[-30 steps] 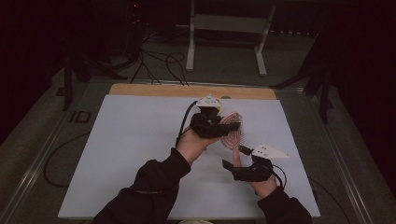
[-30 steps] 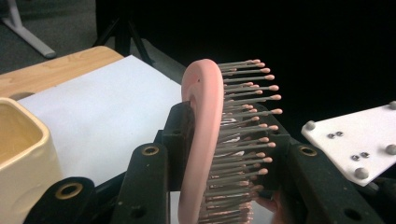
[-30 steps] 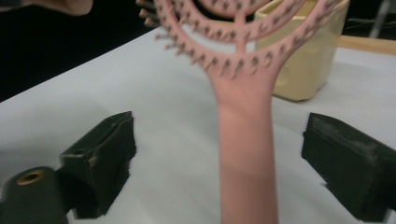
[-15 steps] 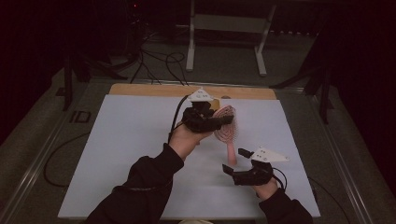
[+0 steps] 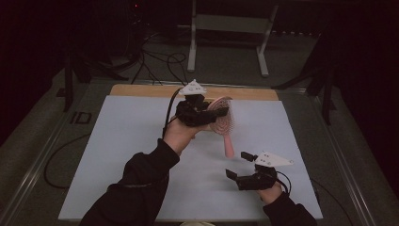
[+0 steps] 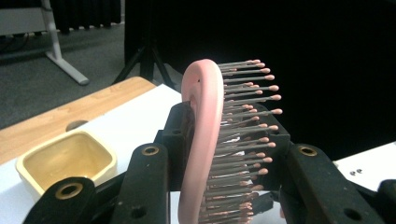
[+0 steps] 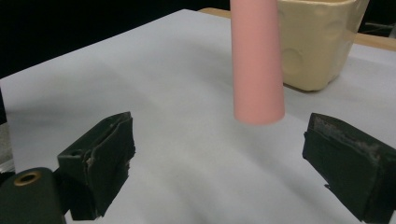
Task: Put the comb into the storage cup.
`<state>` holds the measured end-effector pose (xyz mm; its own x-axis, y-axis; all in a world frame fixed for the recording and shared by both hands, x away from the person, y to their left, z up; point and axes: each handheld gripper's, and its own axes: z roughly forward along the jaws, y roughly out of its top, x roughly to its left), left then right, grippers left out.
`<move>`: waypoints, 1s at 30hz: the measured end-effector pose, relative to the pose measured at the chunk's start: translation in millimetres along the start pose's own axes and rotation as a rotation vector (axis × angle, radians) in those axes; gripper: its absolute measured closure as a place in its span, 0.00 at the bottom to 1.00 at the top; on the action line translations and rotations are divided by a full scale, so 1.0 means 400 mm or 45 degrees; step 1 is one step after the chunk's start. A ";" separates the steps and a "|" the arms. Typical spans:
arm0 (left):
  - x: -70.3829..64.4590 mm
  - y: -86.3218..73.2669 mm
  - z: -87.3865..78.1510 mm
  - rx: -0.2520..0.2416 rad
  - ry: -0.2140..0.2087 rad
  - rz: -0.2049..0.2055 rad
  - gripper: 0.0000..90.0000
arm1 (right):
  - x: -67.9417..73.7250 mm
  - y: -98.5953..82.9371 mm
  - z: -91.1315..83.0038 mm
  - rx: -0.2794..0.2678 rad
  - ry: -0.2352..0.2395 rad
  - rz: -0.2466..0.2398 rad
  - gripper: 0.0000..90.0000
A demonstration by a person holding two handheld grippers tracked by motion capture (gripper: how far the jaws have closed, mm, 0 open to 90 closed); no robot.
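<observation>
A white sheet (image 5: 117, 155) covers the table, leaving a strip of pale wooden board (image 5: 141, 90) bare along the far edge. Beyond the table lies a grey floor with black cables (image 5: 155, 61) trailing across it and the light metal legs of a stand (image 5: 226, 23); the rest of the room is dark.

The left gripper (image 5: 207, 113) is held above the far middle of the sheet, and its black jaws are clamped on the head of a pink plastic hairbrush with pink-tipped metal bristles (image 5: 220, 117). In the left gripper view the hairbrush's (image 6: 205, 140) curved pink back faces left and the rows of thin bristles point right, squeezed between the two jaws. Its smooth, round handle slants down toward the near right, clear of the sheet.

A cream, square-sided ceramic bowl (image 6: 65, 161) sits on the sheet near the wooden strip; in the right gripper view the bowl (image 7: 313, 42) stands just behind the handle's blunt end.

The right gripper (image 5: 239, 165) rests low at the near right of the sheet with its jaws spread wide and nothing between them; the handle end hangs just beyond its gap.
</observation>
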<state>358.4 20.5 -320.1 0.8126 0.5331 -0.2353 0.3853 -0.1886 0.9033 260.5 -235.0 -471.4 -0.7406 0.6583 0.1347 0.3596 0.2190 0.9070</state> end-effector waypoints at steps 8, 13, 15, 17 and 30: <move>0.019 0.021 -0.008 -0.011 0.044 0.013 0.73 | 0.002 -0.007 -0.015 0.003 0.017 -0.003 0.10; 0.032 0.033 -0.010 -0.026 0.058 0.013 0.73 | 0.002 -0.010 -0.025 0.007 0.019 -0.016 0.10; 0.040 0.036 -0.009 -0.023 0.061 0.016 0.73 | 0.003 -0.012 -0.029 0.009 0.016 -0.022 0.10; 0.045 0.039 -0.008 -0.021 0.075 0.011 0.73 | 0.003 -0.015 -0.034 0.008 0.011 -0.023 0.10; 0.089 0.060 -0.005 -0.020 0.104 0.003 0.73 | 0.000 -0.031 -0.050 0.023 0.008 -0.044 0.10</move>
<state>395.6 36.6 -306.1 0.7751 0.5981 -0.2038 0.3759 -0.1772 0.9096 244.7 -252.0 -474.5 -0.7564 0.6454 0.1061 0.3441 0.2548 0.9037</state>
